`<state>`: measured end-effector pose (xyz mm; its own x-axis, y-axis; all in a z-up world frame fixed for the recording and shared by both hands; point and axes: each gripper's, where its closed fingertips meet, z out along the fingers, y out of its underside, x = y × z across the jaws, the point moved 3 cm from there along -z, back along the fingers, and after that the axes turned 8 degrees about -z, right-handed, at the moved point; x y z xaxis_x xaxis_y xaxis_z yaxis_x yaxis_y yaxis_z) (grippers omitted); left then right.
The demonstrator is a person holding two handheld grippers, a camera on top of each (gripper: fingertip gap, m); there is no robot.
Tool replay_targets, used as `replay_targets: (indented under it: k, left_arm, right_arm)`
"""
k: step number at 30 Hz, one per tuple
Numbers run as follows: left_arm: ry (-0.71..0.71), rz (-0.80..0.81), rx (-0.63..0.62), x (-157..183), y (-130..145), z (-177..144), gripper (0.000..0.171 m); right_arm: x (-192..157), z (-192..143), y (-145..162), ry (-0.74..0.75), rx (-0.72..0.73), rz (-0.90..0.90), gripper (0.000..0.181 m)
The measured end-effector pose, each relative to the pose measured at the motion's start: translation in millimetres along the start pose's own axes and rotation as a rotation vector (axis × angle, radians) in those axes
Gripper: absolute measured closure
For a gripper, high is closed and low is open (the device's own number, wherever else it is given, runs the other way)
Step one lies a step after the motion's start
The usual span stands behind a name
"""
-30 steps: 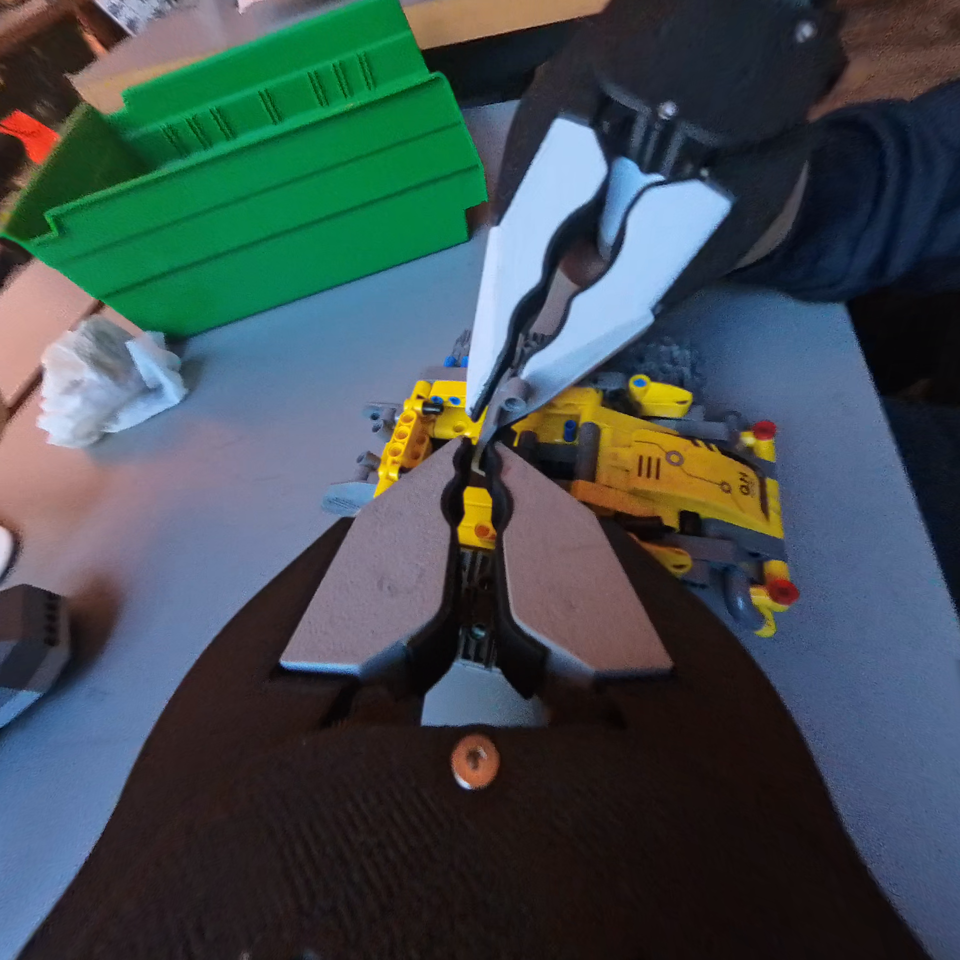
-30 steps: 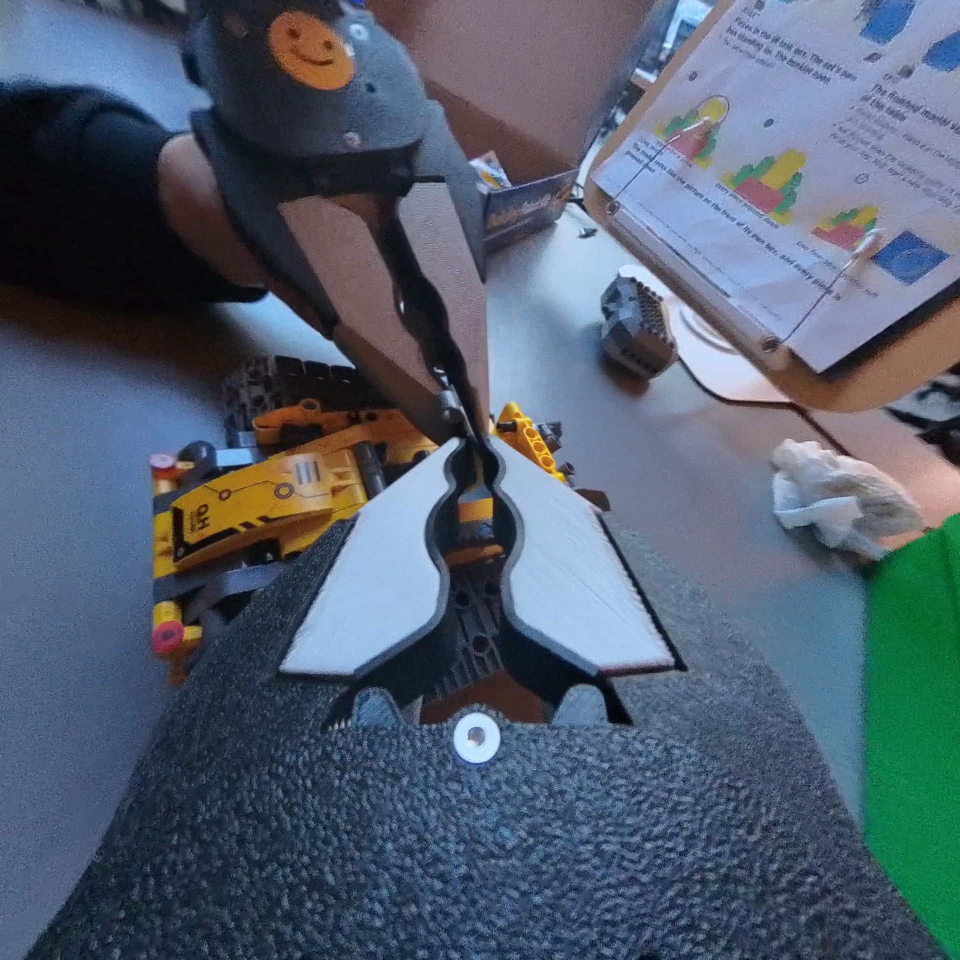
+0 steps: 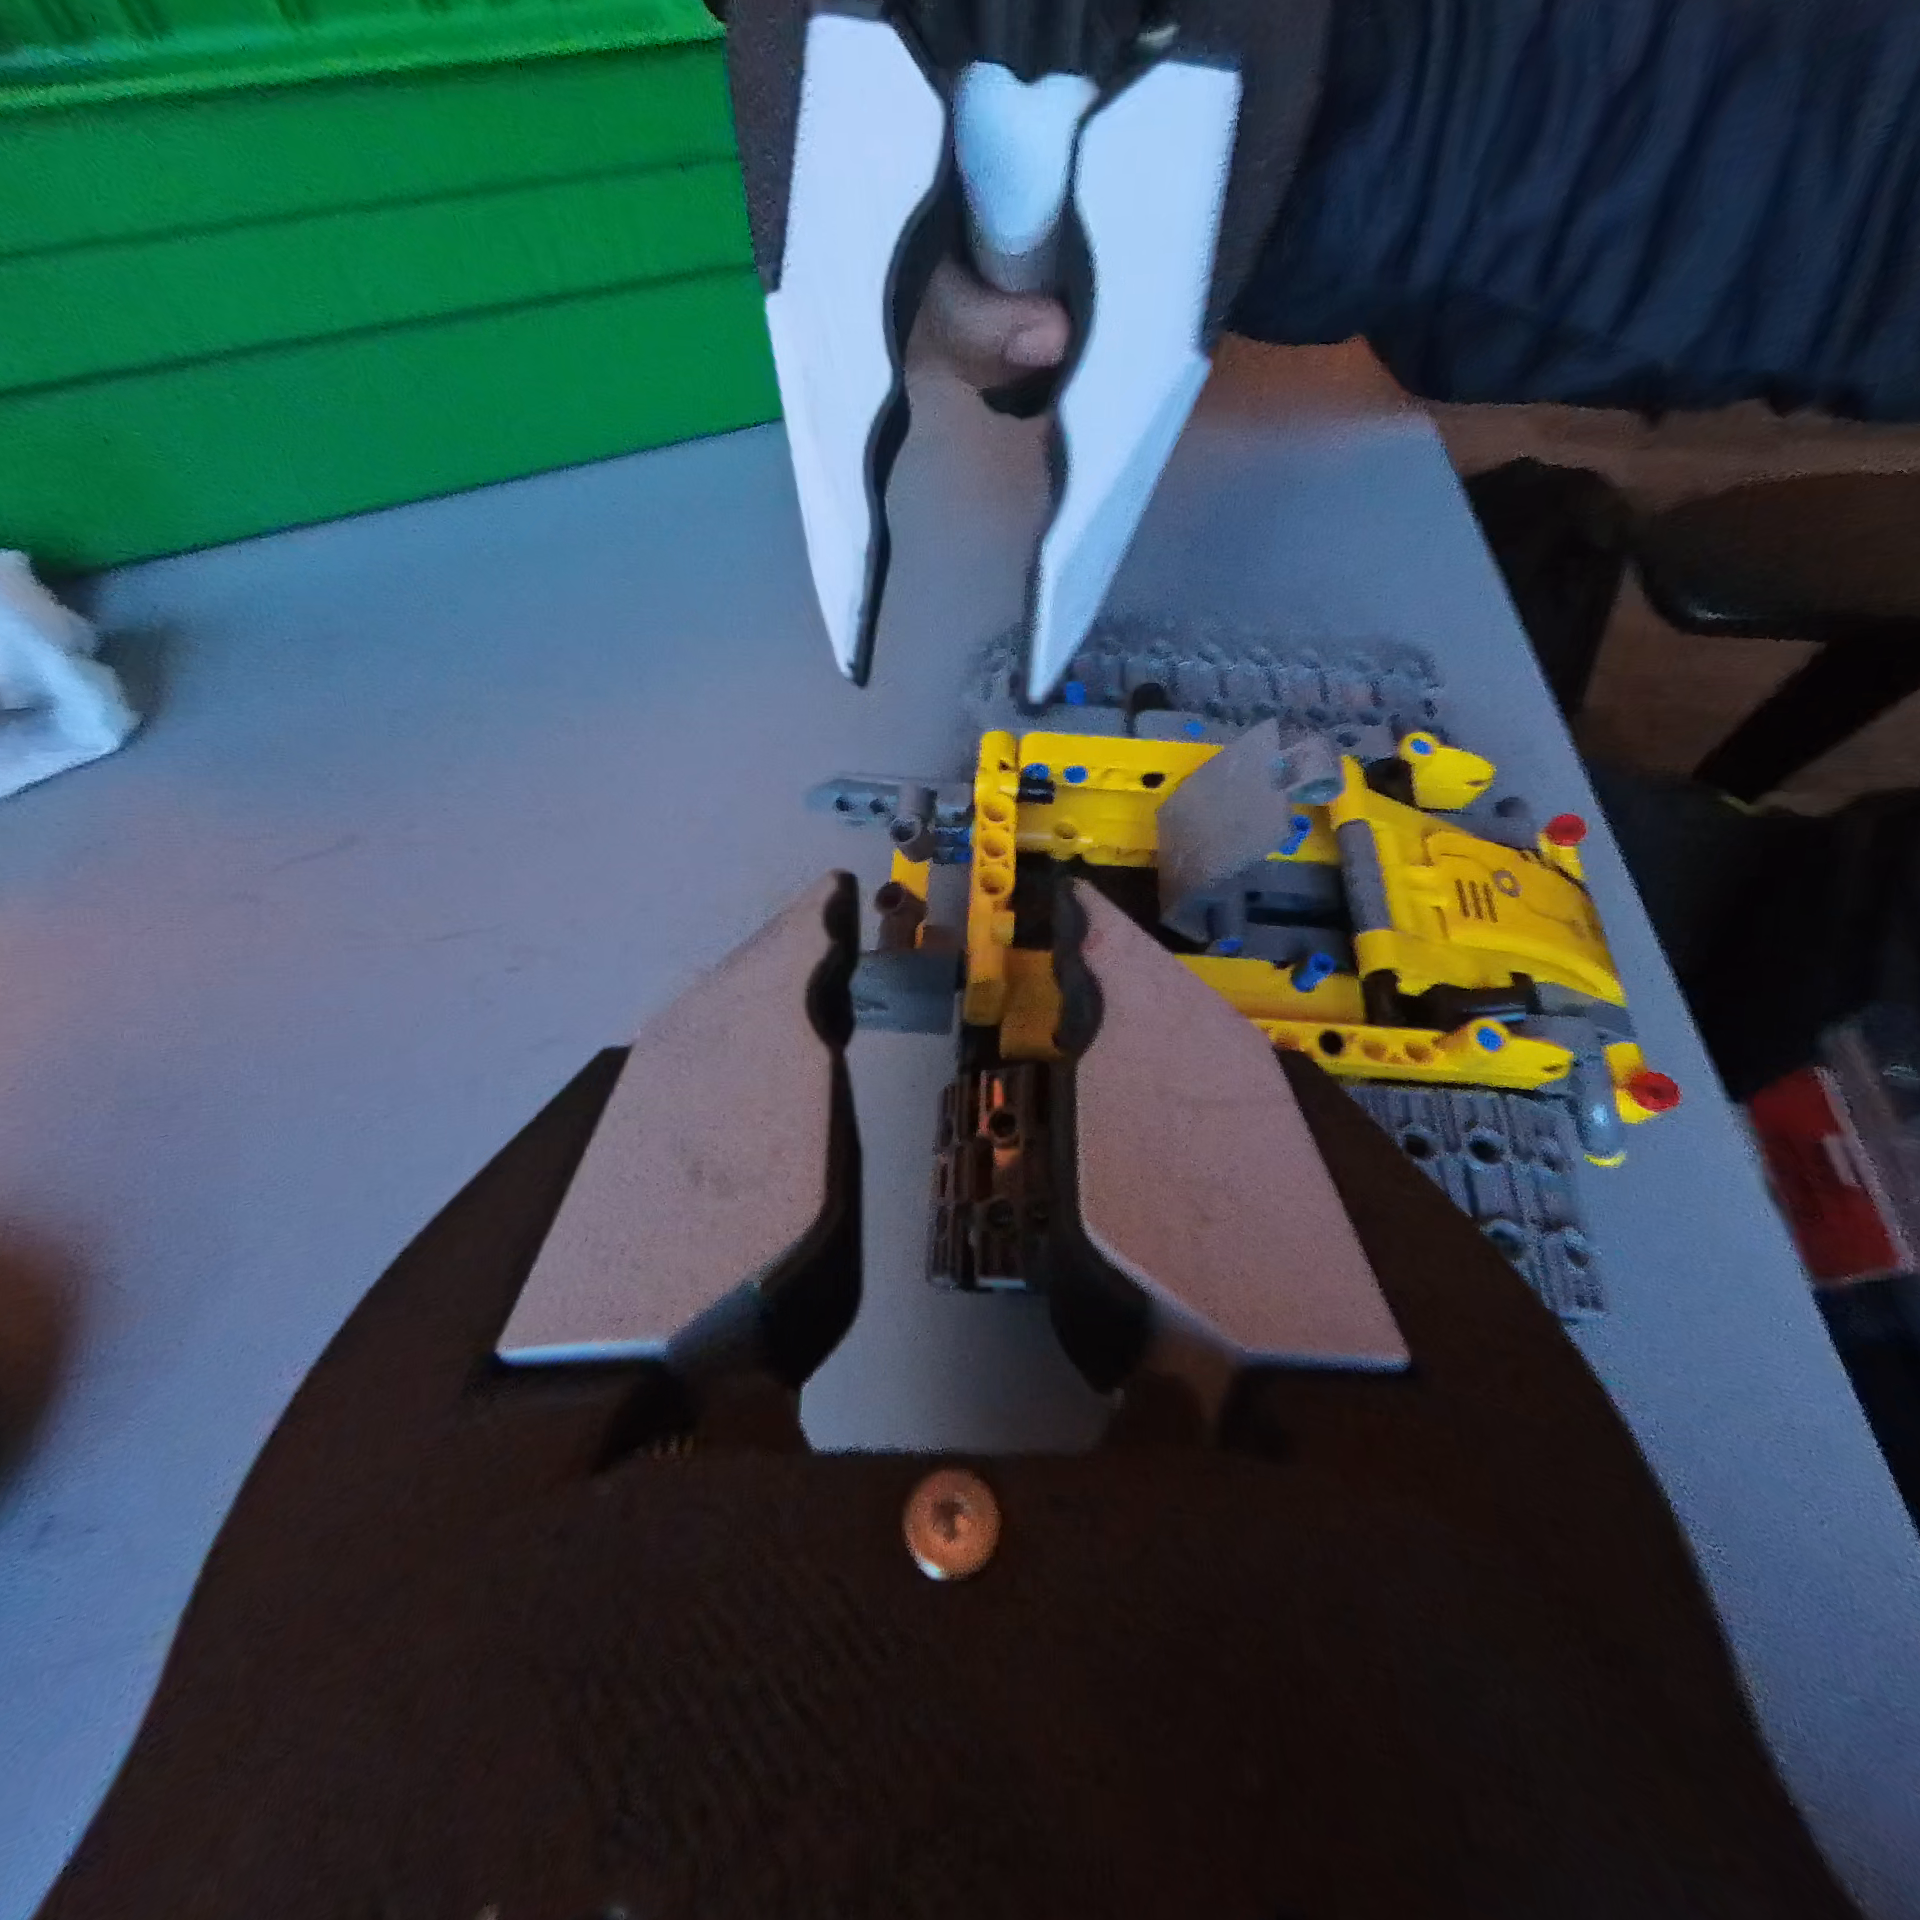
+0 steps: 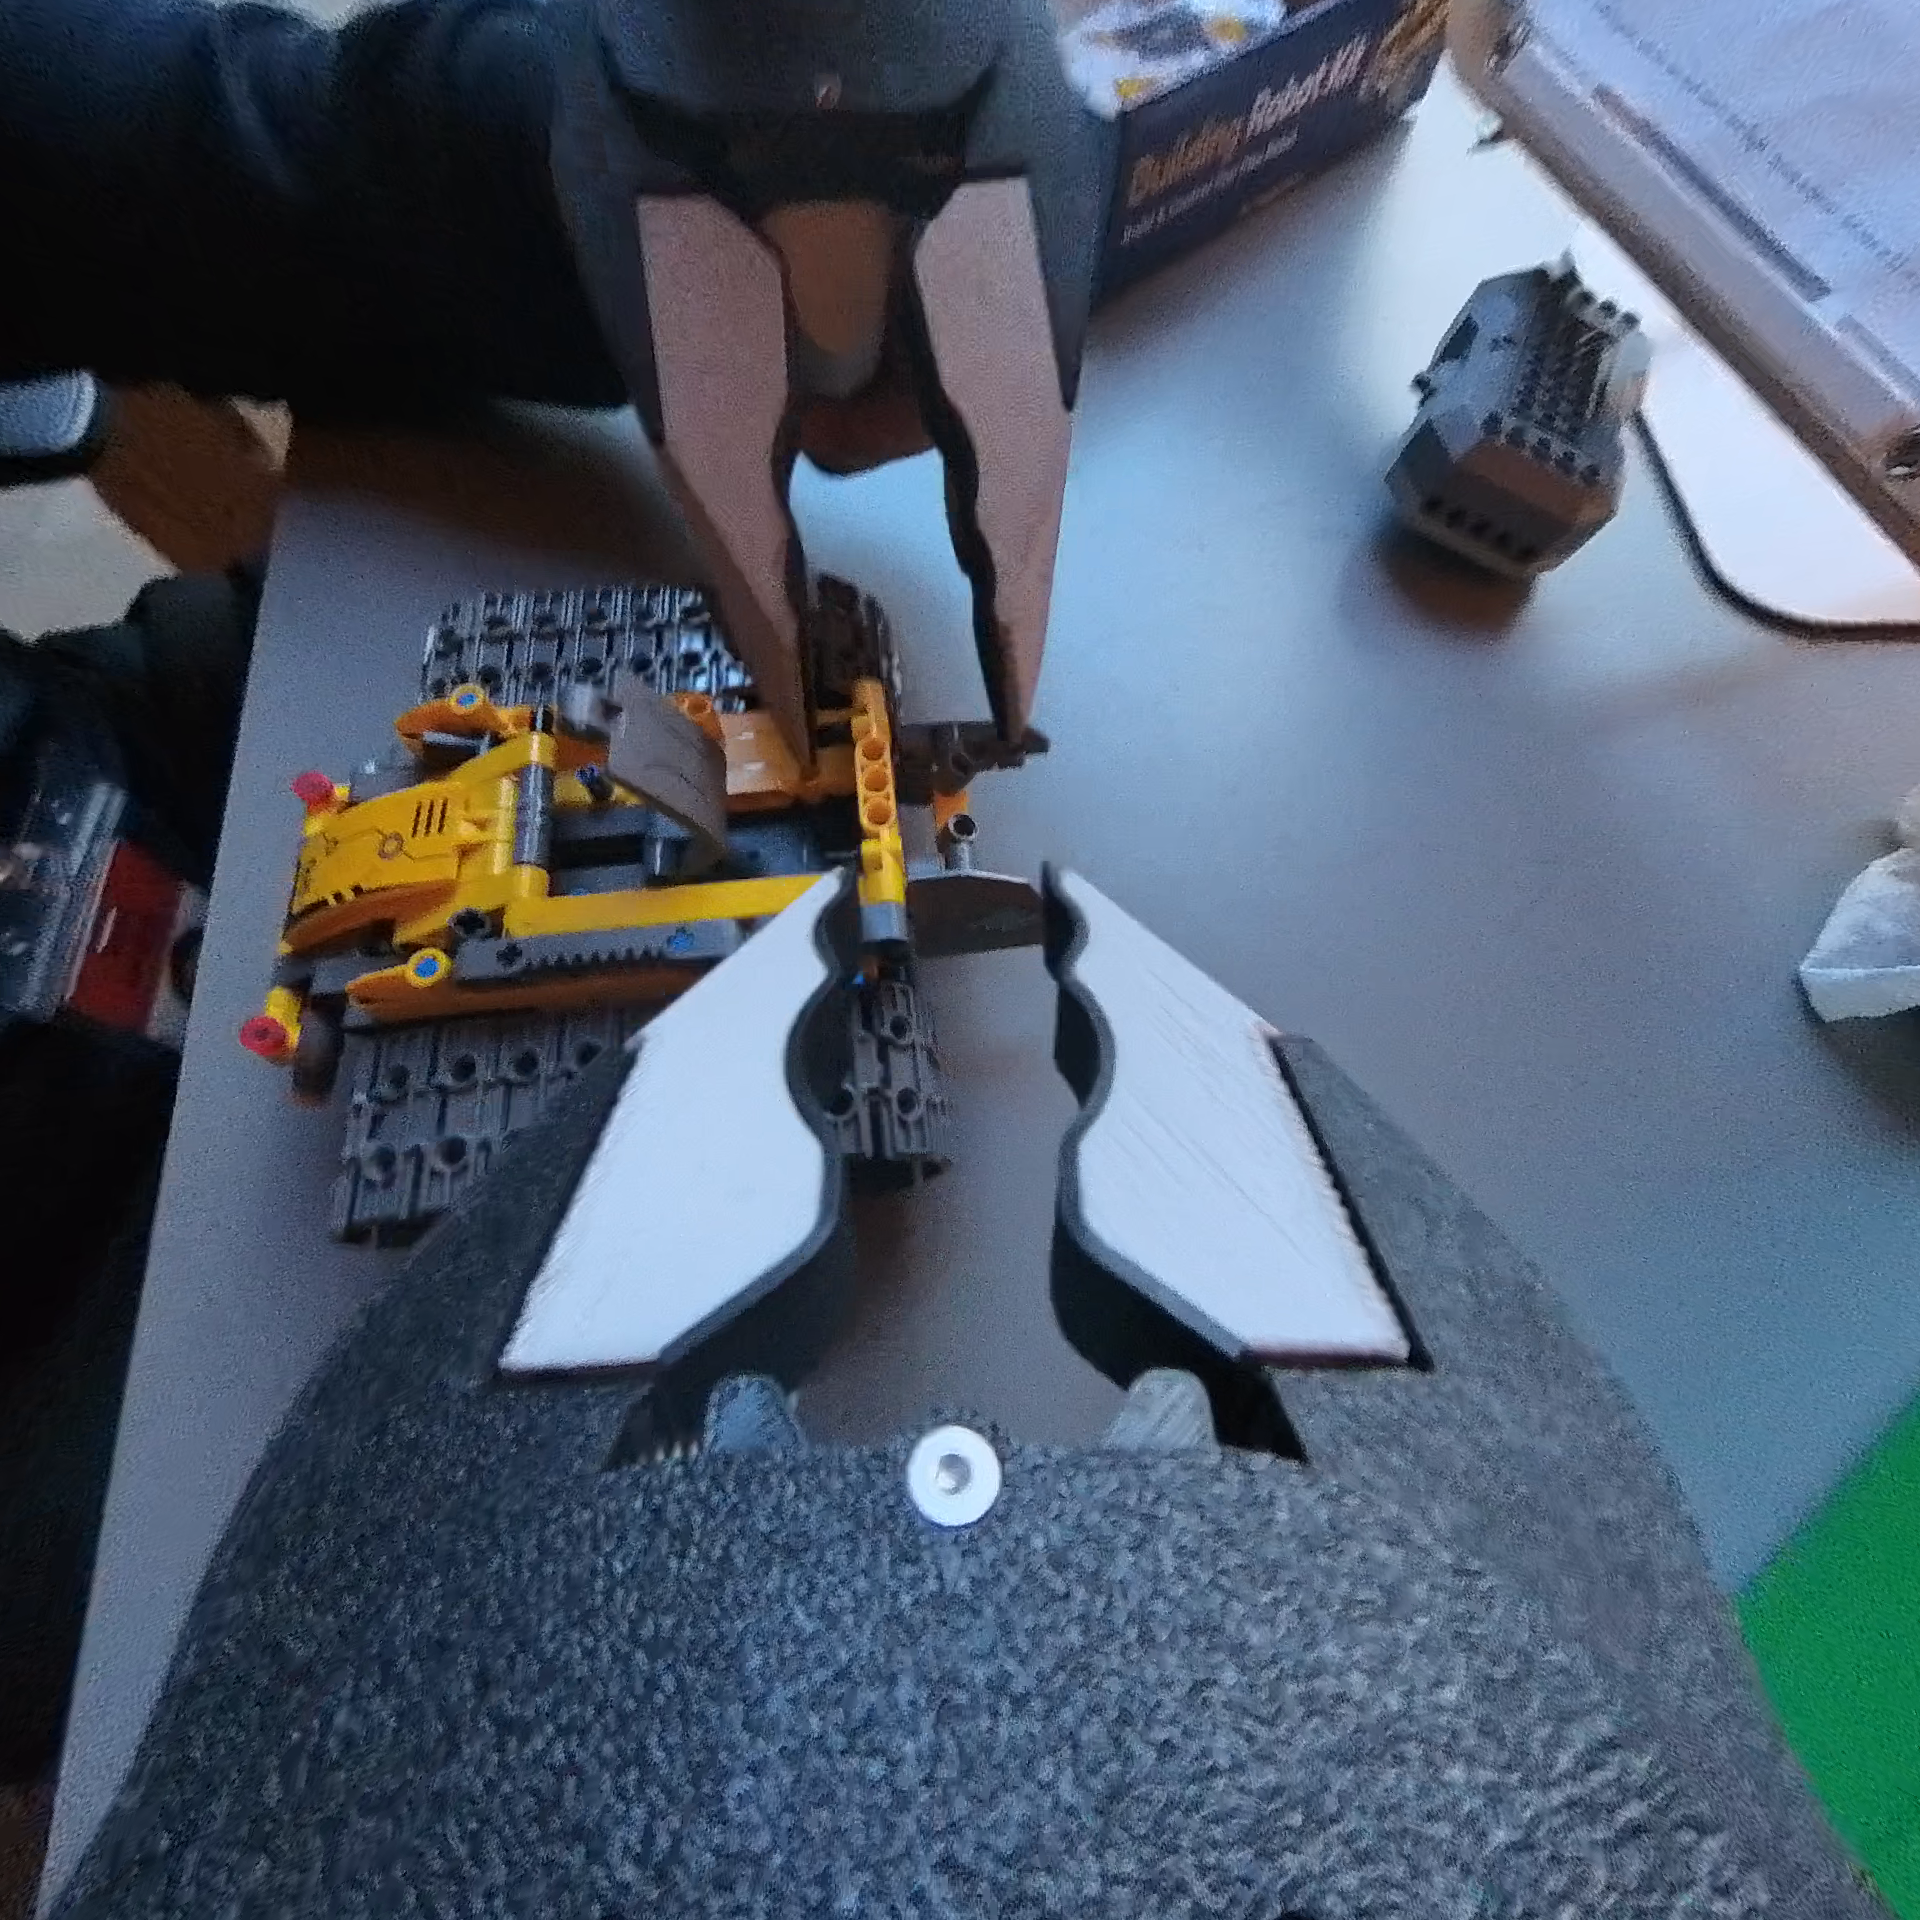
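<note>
Yellow-and-grey brick-built tracked vehicle [image 3: 1278,935] lay near the tabletop's [image 3: 468,779] right edge. From the left wrist, the left gripper [image 3: 961,896] was spread, straddling the model's front beam without pinching it. From the right wrist, the right gripper [image 4: 940,883] also gaped, empty, over the same end; a regrasp looked pending.

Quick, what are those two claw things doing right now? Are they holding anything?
Left gripper: open, holding nothing, fingers straddling the yellow toy vehicle.
Right gripper: open, holding nothing.
</note>
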<state>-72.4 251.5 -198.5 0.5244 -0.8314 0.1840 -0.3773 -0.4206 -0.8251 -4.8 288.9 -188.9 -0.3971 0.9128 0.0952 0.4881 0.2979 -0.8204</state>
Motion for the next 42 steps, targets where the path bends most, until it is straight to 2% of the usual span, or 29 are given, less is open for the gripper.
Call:
replay_targets:
  k: [2, 6, 9, 12, 16, 17, 23, 28, 35, 42]
  left_arm:
    - [0.047, -0.011, -0.009, 3.1, -1.3, 3.5, 0.148]
    - [0.084, -0.024, 0.007, 9.6, -3.7, 7.5, 0.160]
    - [0.077, -0.091, 0.009, 6.6, -3.5, 7.8, 0.165]
    - [0.075, -0.090, 0.016, 7.9, -4.3, 8.5, 0.165]
    - [0.116, -0.114, 0.000, 14.6, -3.5, 17.4, 0.150]
    - [0.108, -0.117, -0.006, 14.4, -3.7, 17.3, 0.152]
    - [-0.011, -0.058, -0.055, 12.9, -2.2, 14.1, 0.165]
    - [-0.082, 0.022, -0.073, 15.7, -2.2, 14.5, 0.166]
    - [-0.152, 0.132, 0.001, 28.3, -14.4, 3.8, 0.166]
    - [-0.211, 0.212, 0.012, 41.5, -19.9, 2.9, 0.166]
  right_arm:
    - [-1.2, -1.7, 1.4, -0.013, -0.027, 0.006, 0.165]
    - [-15.8, 6.5, 1.1, -0.058, -0.045, 0.071, 0.151]
    - [-17.0, 8.5, 0.0, -0.064, -0.047, 0.133, 0.156]
    - [-19.1, 12.9, 0.0, -0.101, -0.085, 0.200, 0.160]
    - [-16.1, 16.3, -0.5, -0.117, -0.129, 0.268, 0.165]
    - [-16.3, 17.0, -1.0, -0.113, -0.144, 0.268, 0.167]
    - [-22.4, 17.1, -8.6, 0.001, -0.341, 0.005, 0.168]
    - [-26.7, 22.6, -11.0, 0.070, -0.497, -0.138, 0.167]
    - [-35.3, 10.9, -25.6, 0.247, -0.453, -0.260, 0.165]
    - [-41.3, 2.6, -29.9, 0.207, -0.489, -0.200, 0.159]
